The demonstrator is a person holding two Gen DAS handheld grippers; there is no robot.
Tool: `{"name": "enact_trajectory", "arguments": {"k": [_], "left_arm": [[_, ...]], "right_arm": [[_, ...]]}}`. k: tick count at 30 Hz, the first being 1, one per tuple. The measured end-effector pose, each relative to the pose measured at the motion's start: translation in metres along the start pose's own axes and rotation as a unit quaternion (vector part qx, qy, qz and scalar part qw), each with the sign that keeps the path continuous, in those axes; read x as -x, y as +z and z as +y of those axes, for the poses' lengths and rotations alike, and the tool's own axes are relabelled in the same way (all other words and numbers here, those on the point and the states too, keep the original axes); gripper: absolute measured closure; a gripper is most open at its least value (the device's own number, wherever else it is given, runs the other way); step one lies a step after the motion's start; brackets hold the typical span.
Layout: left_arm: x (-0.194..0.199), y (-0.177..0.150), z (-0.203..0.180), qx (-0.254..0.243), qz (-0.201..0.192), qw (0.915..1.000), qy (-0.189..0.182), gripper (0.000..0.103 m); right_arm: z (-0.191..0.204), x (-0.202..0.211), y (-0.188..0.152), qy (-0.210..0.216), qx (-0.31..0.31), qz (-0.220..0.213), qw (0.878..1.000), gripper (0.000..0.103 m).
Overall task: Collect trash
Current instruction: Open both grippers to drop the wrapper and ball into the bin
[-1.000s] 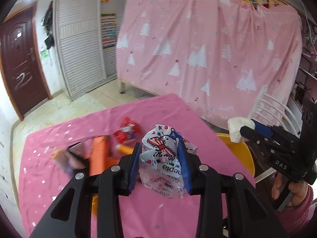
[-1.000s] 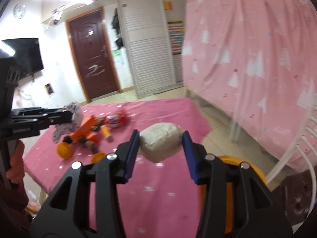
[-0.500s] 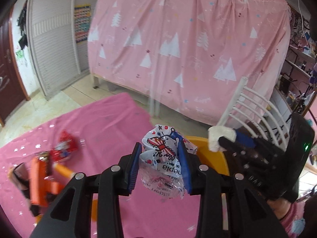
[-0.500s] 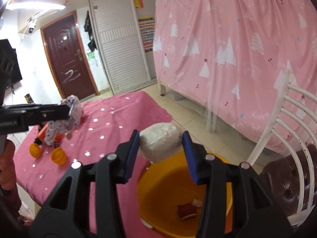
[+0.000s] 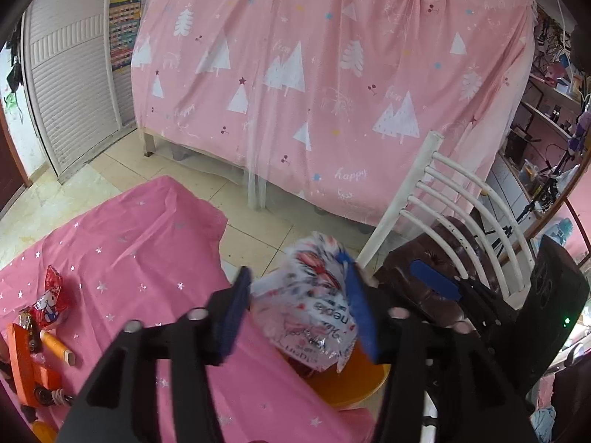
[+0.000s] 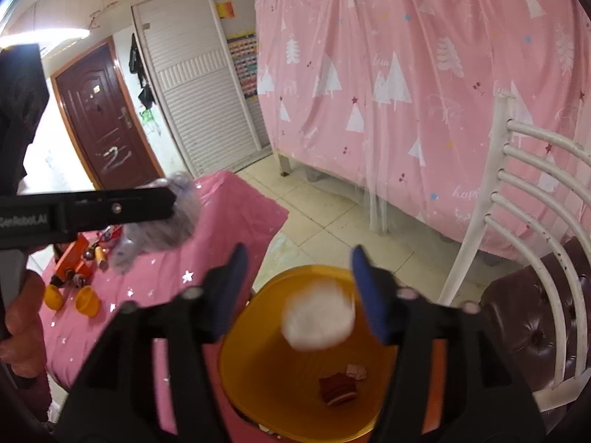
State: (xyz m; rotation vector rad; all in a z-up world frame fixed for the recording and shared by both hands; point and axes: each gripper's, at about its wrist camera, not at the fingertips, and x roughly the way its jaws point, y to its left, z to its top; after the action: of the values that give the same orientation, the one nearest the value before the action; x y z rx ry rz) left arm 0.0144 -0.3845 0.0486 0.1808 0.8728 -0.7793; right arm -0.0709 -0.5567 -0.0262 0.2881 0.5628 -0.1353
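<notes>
left wrist view: left gripper (image 5: pixel 297 306) has its blue fingers spread wide, with a crinkled printed wrapper (image 5: pixel 308 317) blurred between them; it touches the right-hand finger, and whether it is pinched cannot be told. under the wrapper, an orange bin (image 5: pixel 351 384) shows just off the right edge of the table (image 5: pixel 147 243), which wears a pink star-print cloth. near the table's left edge lie a red snack packet (image 5: pixel 51 301), an orange stick (image 5: pixel 57 347) and an orange toy (image 5: pixel 26 361), close together. the right gripper (image 5: pixel 437 284) shows at the right of this view, one blue finger seen from the side, over a dark padded chair (image 5: pixel 424 258) with a white slatted back. a pink tree-print sheet (image 5: pixel 332 74) hangs behind

right wrist view: right gripper (image 6: pixel 299 288) is open wide, holding nothing. a white paper wad (image 6: pixel 317 319) appears blurred between and below the fingers, touching neither, over the mouth of the orange bin (image 6: pixel 258 350). on the bin's floor lie a red-brown scrap (image 6: pixel 338 389) and a small pale scrap (image 6: pixel 356 371). the left gripper (image 6: pixel 166 203) comes in from the left edge over the table (image 6: pixel 229 214), the wrapper (image 6: pixel 162 221) a grey blur at its tip. two orange cups (image 6: pixel 72 297) sit near the table's left edge, beside the orange toy (image 6: pixel 70 258). a brown door (image 6: pixel 107 125) stands behind
</notes>
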Motion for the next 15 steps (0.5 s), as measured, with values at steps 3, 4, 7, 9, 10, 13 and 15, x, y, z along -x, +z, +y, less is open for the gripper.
{"name": "enact_trajectory", "arguments": {"k": [3, 4, 7, 9, 10, 13, 15], "left_arm": [[0.002, -0.001, -0.002, -0.002, -0.004, 1.0, 0.003, 0.045], [0.004, -0.001, -0.002, -0.002, -0.005, 1.0, 0.002, 0.045], [0.009, -0.001, 0.001, 0.001, -0.009, 1.0, 0.002, 0.045], [0.012, 0.001, 0.004, 0.004, -0.01, 0.9999, 0.002, 0.045], [0.015, 0.001, 0.005, 0.005, -0.011, 0.9999, 0.002, 0.045], [0.022, 0.0, 0.01, 0.007, -0.015, 0.9998, 0.004, 0.045], [0.027, -0.001, 0.015, 0.008, -0.018, 0.9998, 0.006, 0.045]], "right_arm": [[-0.003, 0.002, 0.001, -0.002, -0.006, -0.003, 1.0, 0.043], [-0.003, 0.002, 0.001, -0.003, -0.008, -0.004, 1.0, 0.043], [-0.004, 0.002, 0.001, -0.002, -0.007, -0.004, 1.0, 0.043], [-0.001, 0.003, 0.001, 0.001, -0.004, -0.003, 1.0, 0.043], [0.001, 0.002, 0.001, 0.002, -0.001, -0.002, 1.0, 0.043], [0.007, 0.003, 0.001, 0.007, 0.004, -0.002, 1.0, 0.043], [0.013, 0.002, 0.003, 0.01, 0.009, -0.001, 1.0, 0.043]]}}
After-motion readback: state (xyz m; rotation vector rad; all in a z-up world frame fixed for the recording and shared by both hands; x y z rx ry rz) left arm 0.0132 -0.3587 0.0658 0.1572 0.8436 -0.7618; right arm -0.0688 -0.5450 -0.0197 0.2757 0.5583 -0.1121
